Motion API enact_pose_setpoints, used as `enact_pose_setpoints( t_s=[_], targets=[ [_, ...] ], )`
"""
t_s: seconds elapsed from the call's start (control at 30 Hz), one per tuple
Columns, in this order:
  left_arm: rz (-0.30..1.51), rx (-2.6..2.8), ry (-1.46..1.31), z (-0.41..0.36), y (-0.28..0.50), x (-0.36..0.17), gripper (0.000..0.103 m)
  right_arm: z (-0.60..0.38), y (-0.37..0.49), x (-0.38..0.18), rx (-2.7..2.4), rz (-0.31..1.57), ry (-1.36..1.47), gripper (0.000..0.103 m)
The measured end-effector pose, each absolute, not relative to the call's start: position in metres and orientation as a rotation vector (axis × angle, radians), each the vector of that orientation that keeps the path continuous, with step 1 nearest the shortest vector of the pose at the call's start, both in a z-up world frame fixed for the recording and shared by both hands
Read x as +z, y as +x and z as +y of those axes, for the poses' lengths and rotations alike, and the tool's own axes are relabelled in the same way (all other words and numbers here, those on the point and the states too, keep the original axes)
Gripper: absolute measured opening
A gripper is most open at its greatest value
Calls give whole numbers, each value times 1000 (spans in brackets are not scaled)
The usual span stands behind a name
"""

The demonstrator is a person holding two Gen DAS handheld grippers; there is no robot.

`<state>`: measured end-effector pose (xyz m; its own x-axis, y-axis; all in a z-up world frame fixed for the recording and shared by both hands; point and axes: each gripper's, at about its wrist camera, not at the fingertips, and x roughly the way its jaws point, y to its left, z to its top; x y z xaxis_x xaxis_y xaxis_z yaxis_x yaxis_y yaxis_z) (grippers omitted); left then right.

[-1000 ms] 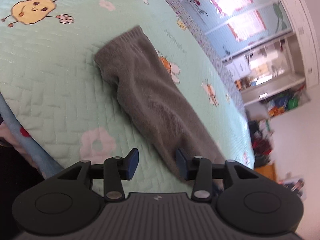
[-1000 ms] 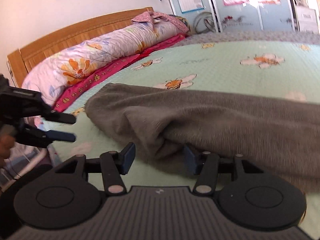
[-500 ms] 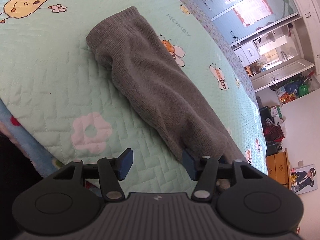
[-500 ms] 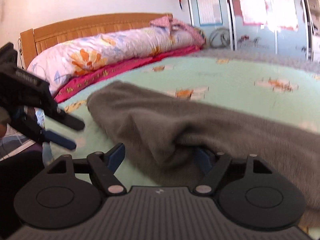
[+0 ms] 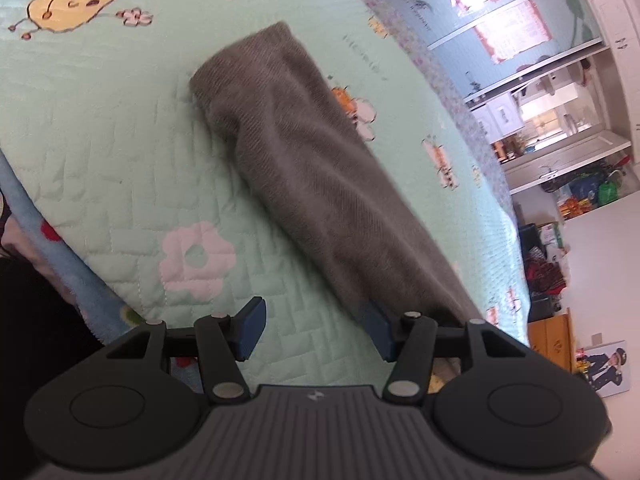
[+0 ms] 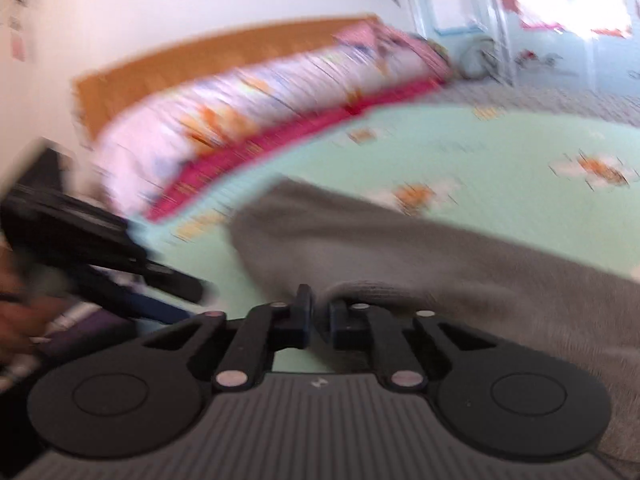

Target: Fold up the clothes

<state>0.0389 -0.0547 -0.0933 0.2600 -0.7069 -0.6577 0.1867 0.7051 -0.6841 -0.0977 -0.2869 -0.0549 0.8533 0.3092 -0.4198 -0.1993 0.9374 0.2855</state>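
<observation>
A grey knit garment (image 5: pixel 320 168), folded into a long strip, lies diagonally across the mint-green quilt (image 5: pixel 100 152). My left gripper (image 5: pixel 314 332) is open above the quilt at the strip's near end, its right fingertip (image 5: pixel 376 326) touching the fabric's edge. In the blurred right wrist view the same grey garment (image 6: pixel 460 264) spreads to the right. My right gripper (image 6: pixel 320 314) is shut at its near edge, with a raised fold of fabric against the pads. The left gripper (image 6: pixel 100 248) shows as a dark blur at the left.
A wooden headboard (image 6: pixel 200 56) and a floral pillow roll (image 6: pixel 260 108) lie along the far side of the bed. The quilt's edge (image 5: pixel 60 248) drops off at lower left. A hand (image 6: pixel 16 320) is at the left border. Wardrobe doors (image 5: pixel 520 20) and clutter stand beyond the bed.
My right gripper has gone from wide open to shut at the garment's edge and is moving fast, blurring its view. The left gripper stayed open and shifted slightly.
</observation>
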Motion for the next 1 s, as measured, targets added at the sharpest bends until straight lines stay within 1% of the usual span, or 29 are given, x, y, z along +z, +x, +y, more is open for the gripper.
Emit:
enact_pose_setpoints(
  t_s=[0.07,0.13,0.17,0.23,0.33,0.37,0.43,0.47,0.57,0.67,0.8,1.0],
  targets=[
    [1150,-649,-543,-53,39,-91,58,-289,-102,-68,295,514,304,9],
    [1152,-647,-541,-55,39,-91,58,-289,-92,-105,301,652,363,9],
    [1155,-643,-539,-55,38,-91,58,-287,-91,-120,274,683,373,9],
    [1156,-640,-536,-55,38,-91,58,-286,-98,-122,239,630,435,10],
    [1155,-638,-533,-54,37,-91,58,-279,-112,-102,201,511,388,27],
    [1154,-637,-532,-54,37,-91,58,-277,-112,-98,188,497,350,38],
    [1154,-635,-530,-53,37,-90,58,-278,-107,-98,142,505,307,43],
    [1153,-634,-529,-53,37,-90,58,-279,-104,-98,127,508,309,49],
    [1153,-631,-526,-52,37,-90,58,-282,-92,-105,132,554,323,59],
    [1152,-629,-522,-52,36,-90,58,-279,-88,-111,113,572,345,62],
    [1144,-624,-525,-49,38,-89,58,-284,-97,-108,154,547,451,62],
    [1138,-612,-536,-47,44,-89,58,-289,-92,-114,122,535,459,60]
  ],
)
